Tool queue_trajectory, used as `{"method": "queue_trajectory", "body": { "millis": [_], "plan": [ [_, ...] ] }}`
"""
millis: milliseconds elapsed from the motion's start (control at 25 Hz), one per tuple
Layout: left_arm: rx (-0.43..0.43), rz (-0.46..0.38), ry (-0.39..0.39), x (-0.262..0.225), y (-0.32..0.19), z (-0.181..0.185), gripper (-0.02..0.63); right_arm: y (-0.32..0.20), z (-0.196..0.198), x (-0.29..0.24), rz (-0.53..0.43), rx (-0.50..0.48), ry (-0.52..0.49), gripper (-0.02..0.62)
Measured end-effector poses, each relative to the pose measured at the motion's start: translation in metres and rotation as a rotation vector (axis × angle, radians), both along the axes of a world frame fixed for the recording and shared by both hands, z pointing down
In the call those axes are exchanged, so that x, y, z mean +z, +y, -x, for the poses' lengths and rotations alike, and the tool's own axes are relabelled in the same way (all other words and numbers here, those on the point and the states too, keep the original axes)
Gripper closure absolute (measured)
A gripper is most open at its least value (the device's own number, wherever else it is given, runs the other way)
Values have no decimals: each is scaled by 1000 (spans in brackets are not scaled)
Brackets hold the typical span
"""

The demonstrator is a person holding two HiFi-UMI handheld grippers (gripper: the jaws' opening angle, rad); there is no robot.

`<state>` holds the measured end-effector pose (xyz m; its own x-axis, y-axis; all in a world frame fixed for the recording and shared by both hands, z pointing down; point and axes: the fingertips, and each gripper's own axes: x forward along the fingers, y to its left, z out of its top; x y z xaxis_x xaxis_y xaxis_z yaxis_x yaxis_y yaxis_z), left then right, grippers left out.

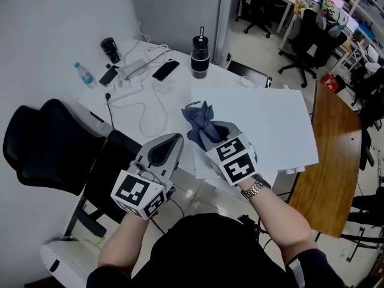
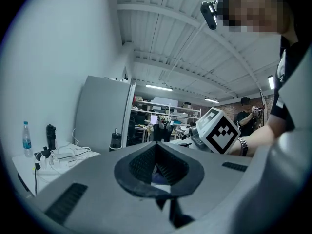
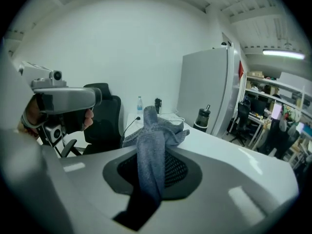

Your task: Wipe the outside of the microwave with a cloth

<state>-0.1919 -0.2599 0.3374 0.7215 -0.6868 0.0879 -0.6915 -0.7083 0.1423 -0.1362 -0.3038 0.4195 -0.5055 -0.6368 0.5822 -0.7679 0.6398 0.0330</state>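
- Both fingers of the left gripper (image 1: 172, 141), lower centre of the frame, are pressed together with nothing held.
- Right gripper (image 1: 211, 134) fingers clamp a blue-grey cloth (image 1: 198, 119) over the white surface (image 1: 270, 125).

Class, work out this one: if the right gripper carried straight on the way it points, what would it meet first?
Probably the white flat top just ahead. The right gripper tilts downward, so its cloth would likely touch first. Depth is unclear.

Head view from above, steeply down onto left gripper (image 1: 171, 141) and right gripper (image 1: 209, 134), each gripper view close along own jaws, all sharing table (image 1: 180, 86), water bottle (image 1: 84, 74)
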Motion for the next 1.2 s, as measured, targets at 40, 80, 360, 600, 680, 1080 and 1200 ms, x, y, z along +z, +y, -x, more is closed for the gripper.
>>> {"method": "queue_trajectory", "body": {
  "millis": [40,80,360,600,680,1080,1200],
  "plan": [
    [8,2,2,2,-2,0,604,0,1,2,10,-3,20,525],
    [16,6,5,3,-5,-1,604,-1,1,4,20,-5,40,525],
    [61,4,22,3,-10,-6,604,-1,-5,6,45,6,110,525],
    [84,-8,24,-1,-6,-12,604,2,-18,4,43,33,126,525],
    [88,-12,24,-2,-4,-14,604,3,-26,5,43,46,132,525],
    [96,-44,16,-16,11,-36,604,13,-78,5,47,97,159,526],
    [93,-56,14,-22,15,-47,604,15,-99,4,45,114,161,526]
  ]
}}
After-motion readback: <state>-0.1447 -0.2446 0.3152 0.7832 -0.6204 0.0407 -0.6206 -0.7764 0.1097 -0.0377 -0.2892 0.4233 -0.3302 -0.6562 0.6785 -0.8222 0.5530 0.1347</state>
